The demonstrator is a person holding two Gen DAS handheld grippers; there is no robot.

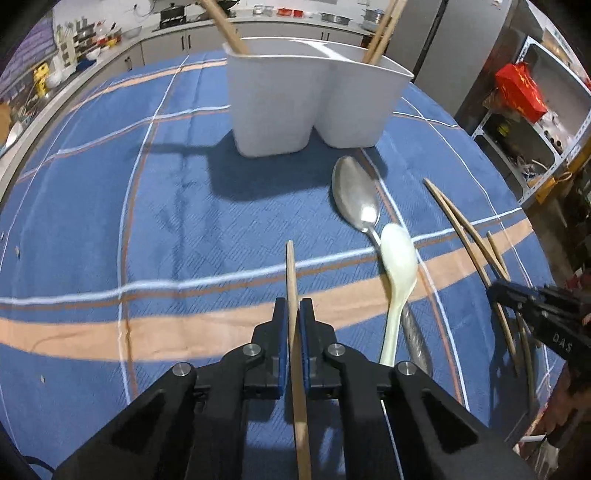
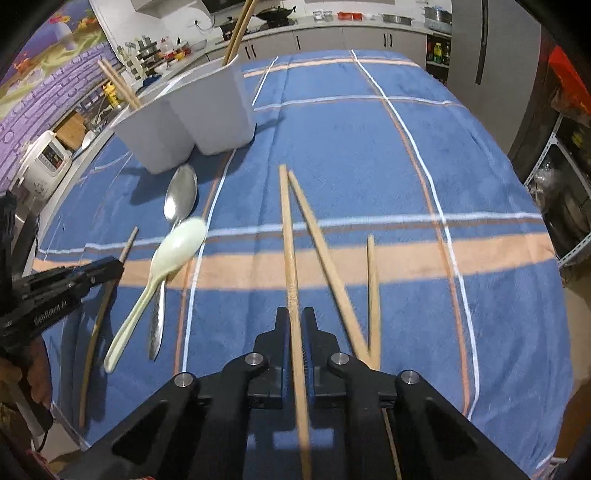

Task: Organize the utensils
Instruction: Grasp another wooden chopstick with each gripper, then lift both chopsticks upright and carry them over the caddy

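Observation:
My left gripper [image 1: 294, 310] is shut on a wooden chopstick [image 1: 291, 273] that points toward the white two-part utensil holder [image 1: 295, 96]. My right gripper [image 2: 295, 319] is shut on another wooden chopstick [image 2: 286, 221]. Two loose chopsticks [image 2: 332, 266] lie just right of it on the cloth. A metal spoon [image 1: 354, 195] and a pale plastic spoon [image 1: 397, 266] lie crossed in front of the holder. The holder has wooden utensils standing in both parts. The right gripper shows at the right edge of the left wrist view [image 1: 517, 295].
The table has a blue plaid cloth [image 1: 147, 221]. A kitchen counter with pots runs along the back [image 2: 369, 22]. Metal shelving with a red box [image 1: 521, 92] stands to the right. A white appliance [image 2: 44, 158] sits left of the table.

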